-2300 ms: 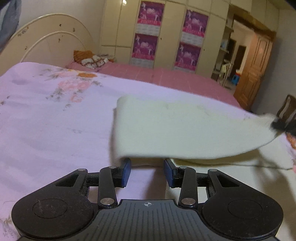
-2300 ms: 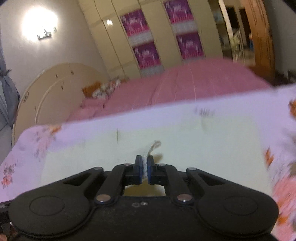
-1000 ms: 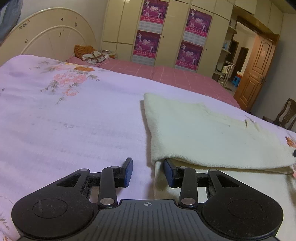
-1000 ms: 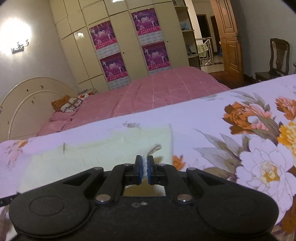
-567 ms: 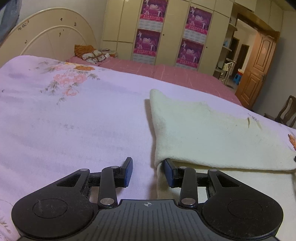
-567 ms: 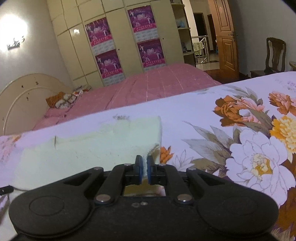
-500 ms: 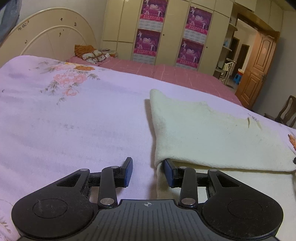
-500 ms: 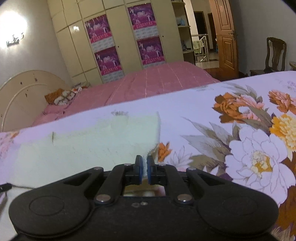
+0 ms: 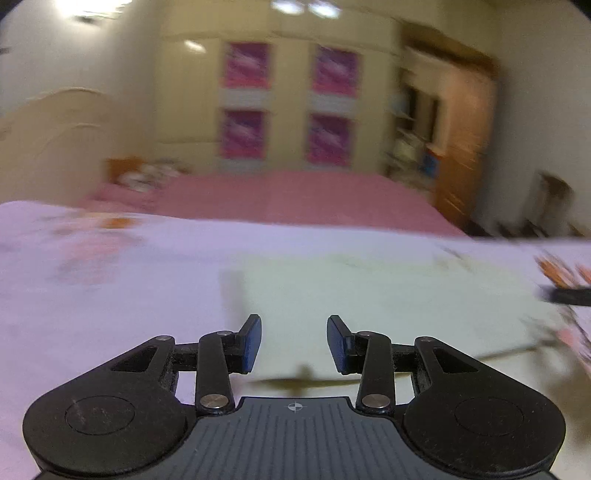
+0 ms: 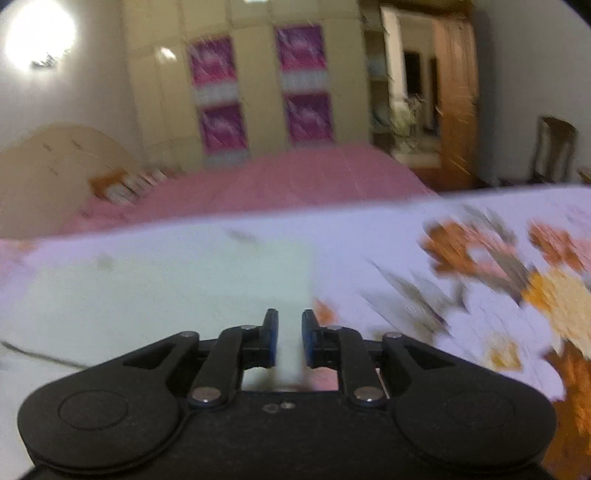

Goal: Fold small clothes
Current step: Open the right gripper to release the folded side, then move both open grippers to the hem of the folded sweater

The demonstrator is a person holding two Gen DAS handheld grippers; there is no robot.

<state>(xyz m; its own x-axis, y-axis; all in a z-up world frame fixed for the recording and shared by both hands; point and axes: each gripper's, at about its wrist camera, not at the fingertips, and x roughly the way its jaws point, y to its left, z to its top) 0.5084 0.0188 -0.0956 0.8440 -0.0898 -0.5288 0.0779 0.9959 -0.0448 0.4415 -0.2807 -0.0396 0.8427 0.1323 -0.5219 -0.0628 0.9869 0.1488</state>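
Left wrist view, blurred by motion. The left tool (image 9: 294, 343) hangs with its jaws apart and nothing between them, just above the near edge of a pale cream cloth (image 9: 388, 295). The cloth lies folded flat on the lilac flowered bed (image 9: 110, 295), its left edge just ahead of the left finger. At the far right a dark sliver, probably the other tool, crosses the cloth's right end. To do this step well, the tool should probably lift clear without snagging the top layer, then come in low at a corner for the next fold.

Beyond lie a second bed in pink (image 9: 295, 199), a cream headboard (image 9: 48, 140), a wardrobe with four magenta posters (image 9: 288, 110), a wooden door (image 9: 465, 158) and a chair (image 9: 554, 199). None of these crowd the cloth.

Right wrist view, also blurred. The right tool (image 10: 289, 341) has just been opening; its jaws stand slightly apart, released, with the cloth's right end under and between them but not pinched. The cloth (image 10: 166, 295) spreads to the left; large orange flowers (image 10: 517, 266) on the bedcover lie to the right. A bright wall lamp (image 10: 38, 35) glares at top left. Nothing blocks the way.
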